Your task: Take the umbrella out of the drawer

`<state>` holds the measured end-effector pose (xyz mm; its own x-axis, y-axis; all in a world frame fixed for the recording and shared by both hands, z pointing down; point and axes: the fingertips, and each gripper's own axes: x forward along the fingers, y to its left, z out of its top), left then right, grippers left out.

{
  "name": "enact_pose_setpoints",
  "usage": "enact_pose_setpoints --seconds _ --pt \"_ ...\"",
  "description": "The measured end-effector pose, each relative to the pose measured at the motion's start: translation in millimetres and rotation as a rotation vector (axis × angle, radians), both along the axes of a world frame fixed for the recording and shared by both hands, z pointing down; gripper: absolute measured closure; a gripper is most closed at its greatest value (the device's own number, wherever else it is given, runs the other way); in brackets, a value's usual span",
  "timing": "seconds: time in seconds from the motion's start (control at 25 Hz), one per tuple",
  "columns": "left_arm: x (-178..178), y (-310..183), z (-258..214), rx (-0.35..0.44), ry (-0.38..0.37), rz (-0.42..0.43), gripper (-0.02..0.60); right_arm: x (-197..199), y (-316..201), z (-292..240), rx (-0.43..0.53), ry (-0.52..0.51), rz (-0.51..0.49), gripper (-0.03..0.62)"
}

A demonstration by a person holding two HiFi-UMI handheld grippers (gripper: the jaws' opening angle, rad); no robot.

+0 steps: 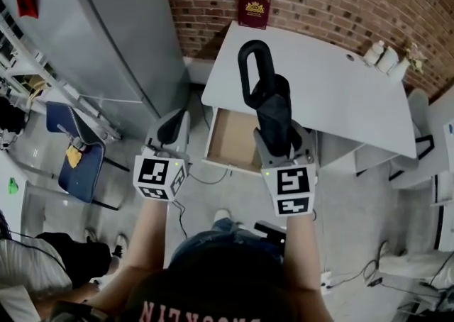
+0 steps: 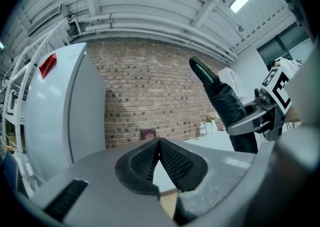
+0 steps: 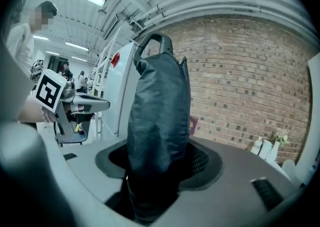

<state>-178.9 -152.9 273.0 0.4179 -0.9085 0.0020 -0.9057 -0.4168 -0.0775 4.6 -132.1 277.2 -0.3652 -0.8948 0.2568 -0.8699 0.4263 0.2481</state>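
A folded black umbrella with a loop handle stands upright in my right gripper, whose jaws are shut on its lower body; in the right gripper view the umbrella fills the middle between the pads. It hangs above the open wooden drawer of the white desk. My left gripper is left of the drawer, held level, its pads touching at the tips with nothing between them. From the left gripper view the umbrella and the right gripper show at the right.
A dark red booklet leans on the brick wall at the desk's back edge. White bottles stand at the desk's far right. A grey cabinet rises at the left, with a blue chair beside it. Cables lie on the floor.
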Motion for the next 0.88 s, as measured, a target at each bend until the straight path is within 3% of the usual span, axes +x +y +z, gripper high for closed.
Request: enact_pose_setpoints --seconds 0.68,0.88 --pt "8.6 21.0 -59.9 0.145 -0.004 -0.035 0.583 52.5 11.6 -53.6 0.191 -0.110 0.052 0.352" --pt "14.1 22.5 -65.7 0.157 -0.009 -0.038 0.583 58.6 12.7 -61.6 0.183 -0.108 0.074 0.352"
